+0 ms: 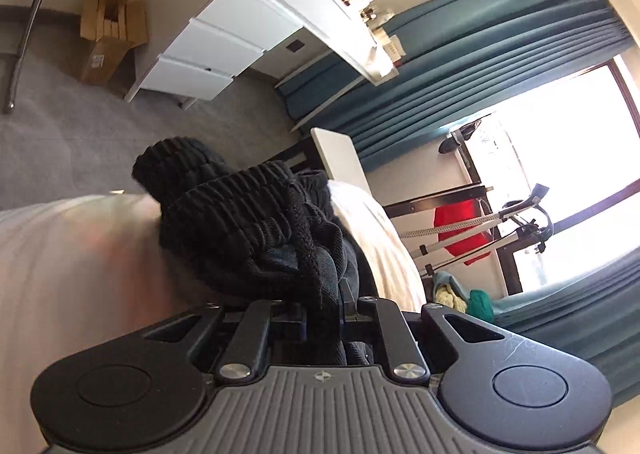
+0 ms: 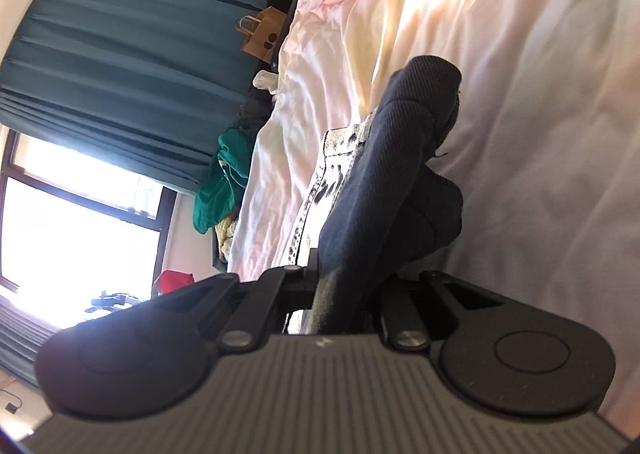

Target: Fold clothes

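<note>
Both tongs clamp dark garment point(image 1: 256, 230) | left point(image 1: 326, 314) | right point(image 2: 340, 286)

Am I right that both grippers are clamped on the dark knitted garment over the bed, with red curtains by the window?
Almost: the curtains are teal, as both wrist views show. Both the left gripper and the right gripper do clamp the dark garment over the bed.

Both wrist views rolled sideways, close over bed point(image 2: 520, 94)
</note>
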### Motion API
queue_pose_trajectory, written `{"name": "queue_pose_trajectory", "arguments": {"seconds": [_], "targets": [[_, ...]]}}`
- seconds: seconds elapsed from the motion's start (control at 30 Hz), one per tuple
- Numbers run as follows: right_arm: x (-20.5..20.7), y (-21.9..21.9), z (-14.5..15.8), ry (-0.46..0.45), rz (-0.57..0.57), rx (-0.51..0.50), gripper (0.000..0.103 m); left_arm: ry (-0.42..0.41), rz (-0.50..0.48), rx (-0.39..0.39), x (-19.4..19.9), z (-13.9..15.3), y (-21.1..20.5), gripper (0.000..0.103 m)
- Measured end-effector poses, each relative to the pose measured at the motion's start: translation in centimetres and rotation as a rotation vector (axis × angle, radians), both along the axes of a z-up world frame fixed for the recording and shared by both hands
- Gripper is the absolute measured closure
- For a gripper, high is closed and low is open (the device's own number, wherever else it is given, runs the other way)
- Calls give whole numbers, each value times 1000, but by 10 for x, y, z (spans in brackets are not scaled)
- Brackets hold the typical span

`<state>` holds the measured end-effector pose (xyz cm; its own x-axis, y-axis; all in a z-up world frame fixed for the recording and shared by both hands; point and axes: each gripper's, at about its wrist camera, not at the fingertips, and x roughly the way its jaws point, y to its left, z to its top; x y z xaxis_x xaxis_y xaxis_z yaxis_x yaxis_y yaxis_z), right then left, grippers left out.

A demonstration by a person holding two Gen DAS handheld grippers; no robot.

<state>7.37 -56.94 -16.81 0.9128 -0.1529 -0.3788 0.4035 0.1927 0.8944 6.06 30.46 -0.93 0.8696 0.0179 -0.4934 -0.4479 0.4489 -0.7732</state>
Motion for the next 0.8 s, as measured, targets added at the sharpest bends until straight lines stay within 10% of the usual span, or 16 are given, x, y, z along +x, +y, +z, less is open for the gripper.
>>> {"name": "queue_pose_trajectory", "arguments": {"seconds": [0.23,0.4,0.5,0.63,0.8], "targets": [[-48,-7,2,49,46,14,93,62,-81,-46,-72,-18,19,88],[-54,-11,-27,63,41,108,93,113,-108,60,-79,-11,16,79],[-55,-15,-33,55,68,103,91,147,-116,145,-86,0,12,67],[-50,-15,-30,114,112,37,84,191,-126,259,-94,14,7,26],[-52,-20,-33,89,123,56,82,200,-151,405,-104,37,-9,22]]}}
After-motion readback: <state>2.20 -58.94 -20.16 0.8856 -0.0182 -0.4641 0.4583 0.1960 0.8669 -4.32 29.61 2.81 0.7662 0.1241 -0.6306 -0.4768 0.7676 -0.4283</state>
